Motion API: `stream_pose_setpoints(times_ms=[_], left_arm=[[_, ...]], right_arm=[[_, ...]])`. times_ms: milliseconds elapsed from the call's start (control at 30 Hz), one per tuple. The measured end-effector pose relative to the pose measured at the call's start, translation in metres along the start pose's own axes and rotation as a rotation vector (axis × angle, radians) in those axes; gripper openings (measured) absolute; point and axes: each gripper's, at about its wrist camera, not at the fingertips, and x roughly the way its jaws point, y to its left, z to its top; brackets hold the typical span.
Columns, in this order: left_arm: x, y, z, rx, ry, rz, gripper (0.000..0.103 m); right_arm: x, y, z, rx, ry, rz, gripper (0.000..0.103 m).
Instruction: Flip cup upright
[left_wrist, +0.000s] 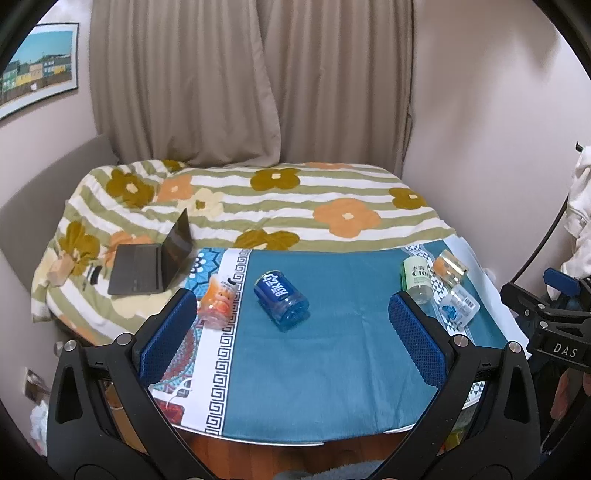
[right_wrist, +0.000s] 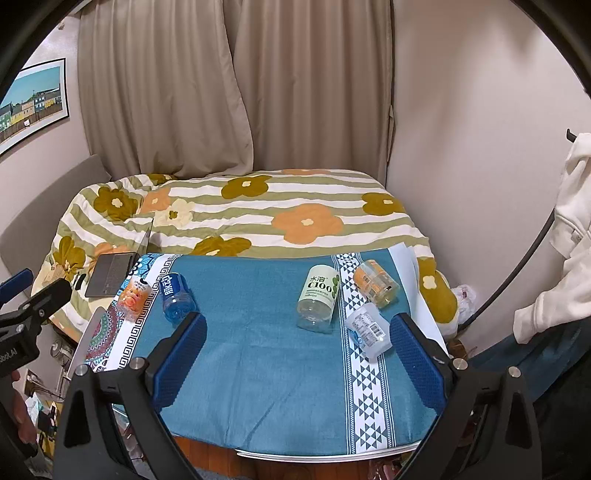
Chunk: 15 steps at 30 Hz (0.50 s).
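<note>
Clear thin plastic, all five cups, lying on their sides on the blue-clothed table. Blue cup at frame centre in the left view, base toward the camera, between the left tool tips but farther off. Orange cup just left of it. Green-labelled cup at centre right in the right view, with an amber cup and a small white one beside it. Right tool spread wide, holding nothing; left tool likewise spread and empty. Probably light, hollow, springy under squeeze and prone to rolling. Best taken across the labelled mid-body with gentle pressure, then rotated onto the base.
</note>
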Motion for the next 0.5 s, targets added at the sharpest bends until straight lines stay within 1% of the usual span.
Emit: stream_pose_setpoints(times_ms=[500], left_arm=[[0.0071, 0.0047, 0.0011, -0.007, 0.01, -0.007, 0.103]], right_arm=[[0.0037, 0.0031, -0.0007, 0.002, 0.005, 0.0, 0.099]])
